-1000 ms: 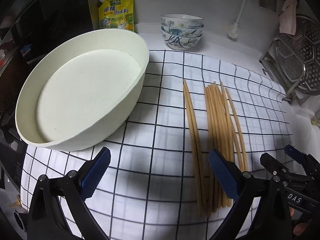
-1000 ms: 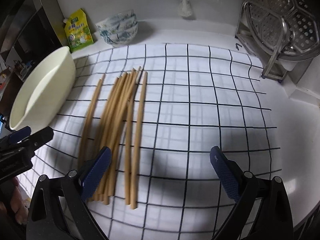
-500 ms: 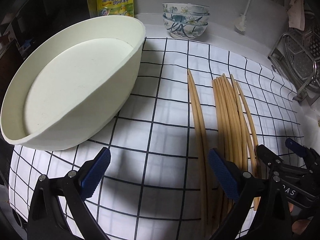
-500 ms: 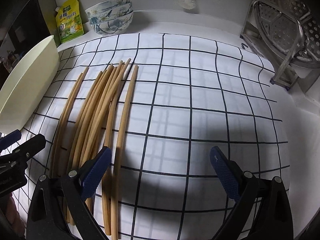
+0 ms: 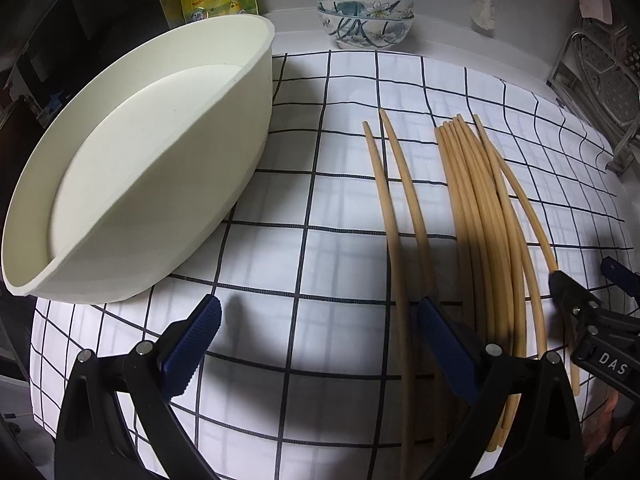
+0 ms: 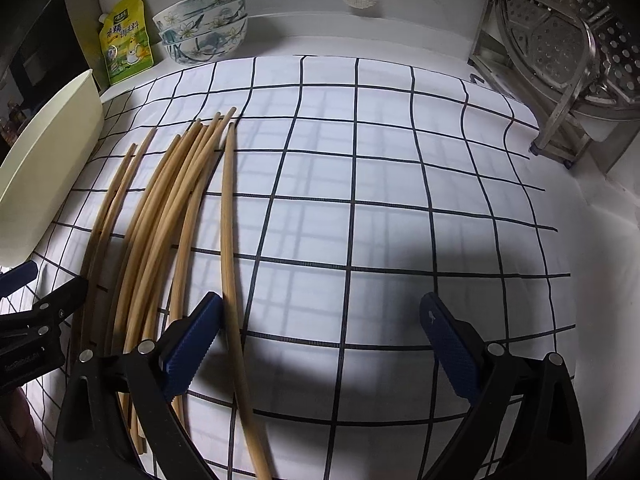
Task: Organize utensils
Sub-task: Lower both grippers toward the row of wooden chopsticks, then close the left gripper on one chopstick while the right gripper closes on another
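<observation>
Tan wooden chopsticks (image 5: 476, 216) lie on checked cloth (image 5: 320, 208); oval cream tub (image 5: 132, 168) at ten o'clock. Left gripper (image 5: 320, 344) and right gripper (image 6: 320, 344) both gape wide, empty.

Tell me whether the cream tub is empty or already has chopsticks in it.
Empty. The left wrist view shows the cream tub's bare floor, and all the chopsticks lie on the checked cloth beside it.

I saw the bamboo chopsticks (image 5: 476, 216) lying flat on the checked cloth, running near to far: two a little apart on the left, a tight bundle to their right, one stray at the right edge. The empty cream oval bin (image 5: 160, 184) sat further left.
</observation>
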### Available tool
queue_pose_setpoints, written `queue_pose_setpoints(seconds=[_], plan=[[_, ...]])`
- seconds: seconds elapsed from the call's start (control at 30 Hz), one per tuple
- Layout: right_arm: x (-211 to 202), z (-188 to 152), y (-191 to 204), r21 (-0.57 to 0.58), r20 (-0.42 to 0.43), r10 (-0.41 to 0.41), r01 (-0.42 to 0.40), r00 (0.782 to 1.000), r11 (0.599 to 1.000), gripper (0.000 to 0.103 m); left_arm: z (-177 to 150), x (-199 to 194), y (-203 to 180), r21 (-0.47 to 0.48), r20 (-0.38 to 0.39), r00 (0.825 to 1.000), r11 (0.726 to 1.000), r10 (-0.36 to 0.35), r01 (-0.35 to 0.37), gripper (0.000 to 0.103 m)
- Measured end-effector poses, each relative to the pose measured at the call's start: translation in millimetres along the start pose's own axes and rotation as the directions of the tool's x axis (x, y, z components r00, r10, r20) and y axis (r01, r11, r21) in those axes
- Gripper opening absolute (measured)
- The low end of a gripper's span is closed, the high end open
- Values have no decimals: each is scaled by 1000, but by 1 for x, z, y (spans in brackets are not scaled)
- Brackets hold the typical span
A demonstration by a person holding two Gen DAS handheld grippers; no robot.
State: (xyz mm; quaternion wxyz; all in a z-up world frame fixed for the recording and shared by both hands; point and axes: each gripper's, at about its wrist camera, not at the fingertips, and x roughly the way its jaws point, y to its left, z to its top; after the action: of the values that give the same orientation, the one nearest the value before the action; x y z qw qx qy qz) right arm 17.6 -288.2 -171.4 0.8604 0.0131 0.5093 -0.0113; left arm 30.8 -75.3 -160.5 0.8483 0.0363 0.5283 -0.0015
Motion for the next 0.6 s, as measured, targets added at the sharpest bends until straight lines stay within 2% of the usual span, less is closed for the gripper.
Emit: queue_pose_setpoints(seconds=[0.2, 0.3, 0.43, 0.47, 0.53, 0.57, 0.6], plan=[[-1, 0, 3, -28, 25, -2, 3, 1000, 1000, 94, 2, 3, -2, -9, 7, 1000, 1000, 10, -10, 97], [-1, 2, 9, -66, 41, -3, 5, 999, 998, 93, 4, 4, -3, -14, 13, 1000, 1000, 6, -5, 92], [-3, 3, 16, -99, 38, 60, -56, 997, 993, 77, 6, 0, -8, -3, 15, 999, 999, -41, 41, 66], [-4, 4, 18, -110, 38, 62, -57, 997, 992, 71, 6, -1, -10, 5, 18, 999, 999, -43, 43, 63], [-5, 4, 21, -137, 38, 77, -71, 996, 988, 63, 7, -2, -13, 18, 16, 998, 998, -65, 64, 45], [-6, 5, 25, -146, 38, 83, -76, 996, 986, 56, 7, -3, -15, 23, 17, 997, 997, -72, 72, 42], [-6, 5, 27, -155, 37, 86, -79, 996, 985, 52, 7, -3, -16, 26, 14, 997, 997, -75, 74, 34]])
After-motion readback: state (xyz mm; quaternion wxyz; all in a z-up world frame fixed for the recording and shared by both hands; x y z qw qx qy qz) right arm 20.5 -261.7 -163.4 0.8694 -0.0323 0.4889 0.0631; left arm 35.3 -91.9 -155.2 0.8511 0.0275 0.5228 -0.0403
